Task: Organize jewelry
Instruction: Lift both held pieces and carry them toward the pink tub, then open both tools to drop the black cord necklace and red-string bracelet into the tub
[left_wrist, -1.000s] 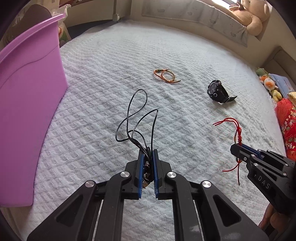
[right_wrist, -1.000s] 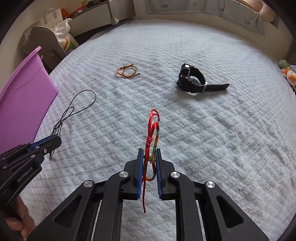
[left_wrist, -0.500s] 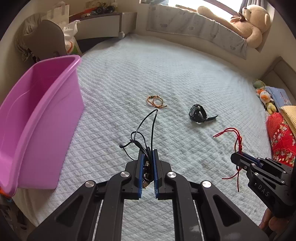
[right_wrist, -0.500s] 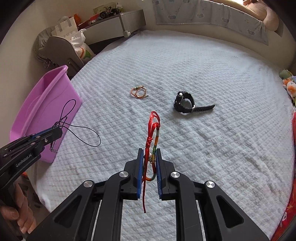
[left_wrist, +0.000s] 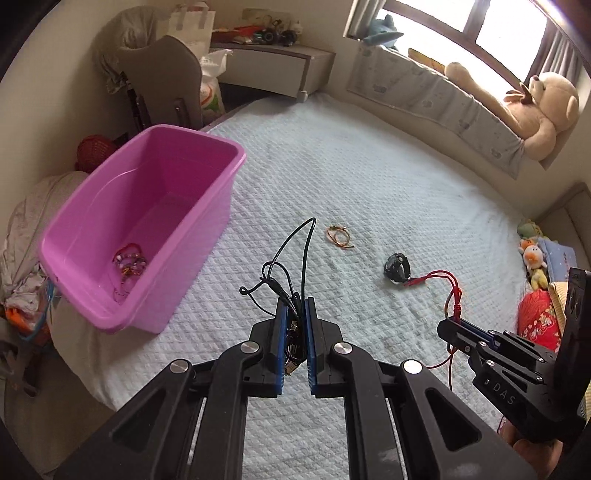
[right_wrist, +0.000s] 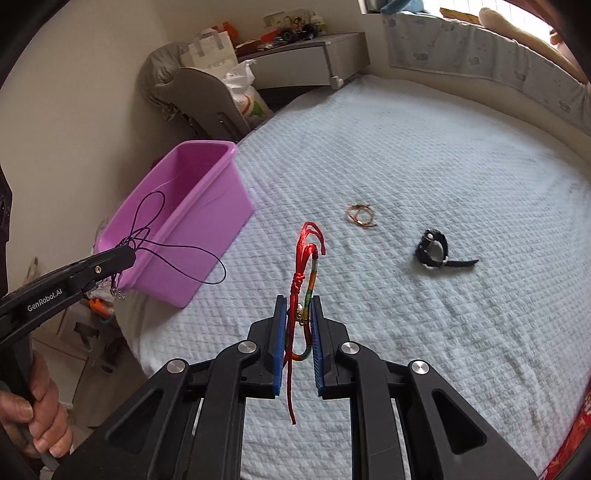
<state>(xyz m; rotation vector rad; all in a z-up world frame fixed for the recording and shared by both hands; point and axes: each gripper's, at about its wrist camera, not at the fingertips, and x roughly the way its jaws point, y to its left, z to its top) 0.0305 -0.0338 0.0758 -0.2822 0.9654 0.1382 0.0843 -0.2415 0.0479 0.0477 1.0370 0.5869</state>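
Left claw (left_wrist: 294, 314) clamps black cord (left_wrist: 291, 258) — pink tub (left_wrist: 207, 206) at bed's left edge, nearer it; right claw (right_wrist: 299, 314) pinches red string bracelet (right_wrist: 304, 258).

bed (left_wrist: 369, 177) | on it: pink tub (left_wrist: 147, 221); orange bracelet (left_wrist: 339, 236); black watch (left_wrist: 397, 267)
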